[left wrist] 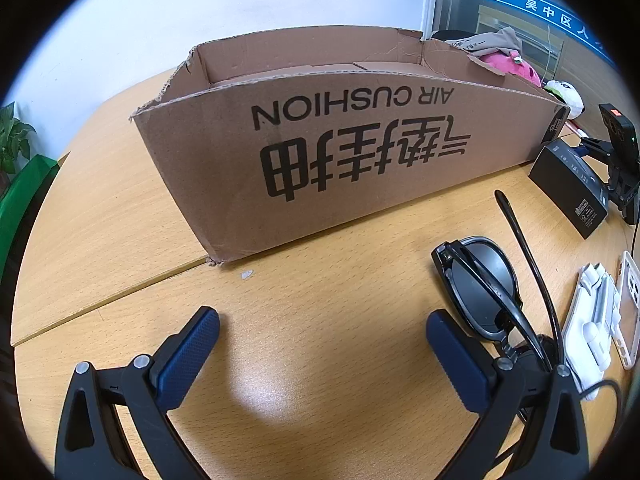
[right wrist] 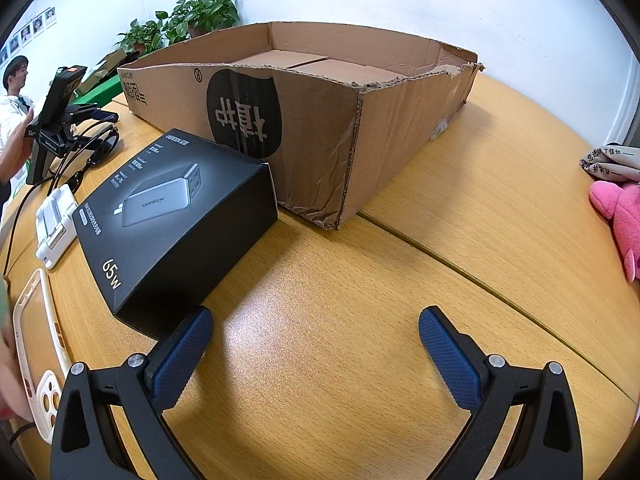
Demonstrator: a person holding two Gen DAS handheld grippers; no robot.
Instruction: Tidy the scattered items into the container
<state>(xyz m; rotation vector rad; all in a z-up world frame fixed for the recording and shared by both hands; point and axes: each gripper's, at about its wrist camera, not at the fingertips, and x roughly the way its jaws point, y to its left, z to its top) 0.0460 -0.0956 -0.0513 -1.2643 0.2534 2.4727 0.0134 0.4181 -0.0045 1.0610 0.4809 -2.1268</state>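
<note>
while both my grippers hang low over the wooden table (left wrist: 120, 208), their blue-padded fingers stand wide apart with nothing between them: my left gripper (left wrist: 322, 344) and my right gripper (right wrist: 316, 344) each frame only bare wood. the cardboard box (left wrist: 320, 152), open on top with torn edges and upside-down print on its side, sits on the far part of the table in both views, and what i can see of its floor holds nothing. black sunglasses (left wrist: 484, 284) lie just beside my left gripper's right finger, one arm sticking out toward the box. right of them rest a white folding stand (left wrist: 592, 320) and a clear phone case (left wrist: 628, 308). a black charger box (right wrist: 176, 224) lies near my right gripper's left finger, its far corner against the cardboard box. a pink plush toy (right wrist: 624, 216) sits at the table's right edge, well apart from the box.
</note>
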